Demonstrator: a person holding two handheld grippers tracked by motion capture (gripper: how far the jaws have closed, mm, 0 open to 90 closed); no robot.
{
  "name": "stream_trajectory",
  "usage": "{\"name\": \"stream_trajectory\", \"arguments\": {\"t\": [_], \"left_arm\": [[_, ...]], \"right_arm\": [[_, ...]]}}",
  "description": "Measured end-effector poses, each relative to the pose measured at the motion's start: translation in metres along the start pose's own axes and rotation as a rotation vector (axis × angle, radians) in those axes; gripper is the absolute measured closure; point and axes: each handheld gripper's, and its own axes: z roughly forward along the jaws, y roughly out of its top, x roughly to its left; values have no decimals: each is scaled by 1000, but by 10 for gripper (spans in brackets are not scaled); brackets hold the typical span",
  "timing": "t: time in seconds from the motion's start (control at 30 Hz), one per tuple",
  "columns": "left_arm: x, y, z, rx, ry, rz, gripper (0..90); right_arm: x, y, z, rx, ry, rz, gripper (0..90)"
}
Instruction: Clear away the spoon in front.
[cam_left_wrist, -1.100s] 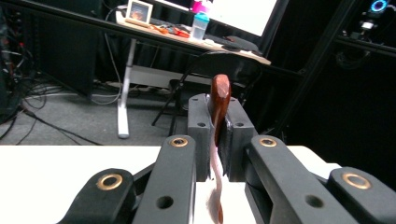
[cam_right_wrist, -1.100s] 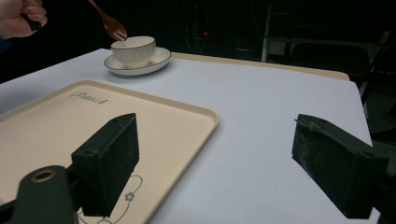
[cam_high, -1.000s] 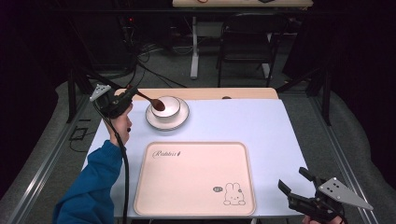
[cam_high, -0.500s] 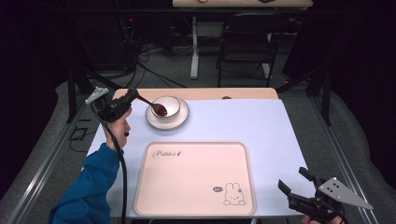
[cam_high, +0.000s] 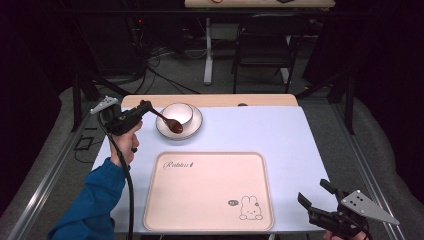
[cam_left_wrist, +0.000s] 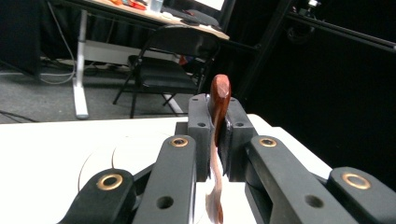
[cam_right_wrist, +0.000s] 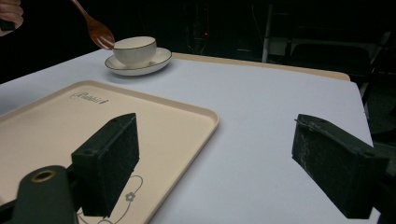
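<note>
My left gripper (cam_high: 144, 108) is shut on the handle of a brown wooden spoon (cam_high: 171, 124). The spoon bowl hangs just outside a white cup (cam_high: 179, 112), over the front rim of its saucer (cam_high: 196, 125). In the left gripper view the spoon (cam_left_wrist: 219, 93) stands edge-on between the closed jaws of that gripper (cam_left_wrist: 217, 122). The right gripper view shows the spoon (cam_right_wrist: 97, 29) at rim height beside the cup (cam_right_wrist: 135, 49). My right gripper (cam_high: 314, 192) rests open and holds nothing at the table's near right corner, right of a beige tray (cam_high: 210, 192).
The tray (cam_right_wrist: 154, 116) with a rabbit print lies bare at the front centre of the pale table (cam_high: 260, 132). A person's hand and blue sleeve (cam_high: 97, 192) come in at the left. Beyond the far edge stand a black chair (cam_left_wrist: 173, 60) and a desk.
The spoon bowl has come out of the cup and moved toward the near side, over the saucer's front rim. The left gripper shifted slightly nearer. The right gripper has not moved.
</note>
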Motion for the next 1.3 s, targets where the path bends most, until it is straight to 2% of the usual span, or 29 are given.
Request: {"name": "stream_trajectory", "arguments": {"t": [0.17,0.2,0.33,0.5,0.7,1.07,1.3], "left_arm": [[-3,-1,-4,29,-30,1,846],[-4,-3,-6,47,-45,1,846],[-6,-3,-7,73,-43,10,846],[-10,-8,-9,114,-62,14,846],[-13,-10,-12,139,-89,6,846],[-18,-18,-16,237,-135,14,846],[-19,-24,-18,281,-151,16,845]], "right_arm": [[0,0,0,0,0,2,140],[0,0,0,0,0,0,140],[0,0,0,1,-2,0,140],[0,0,0,0,-1,0,140],[0,0,0,7,-3,-4,140],[0,0,0,2,-2,-2,140],[0,0,0,1,-2,-1,140]]}}
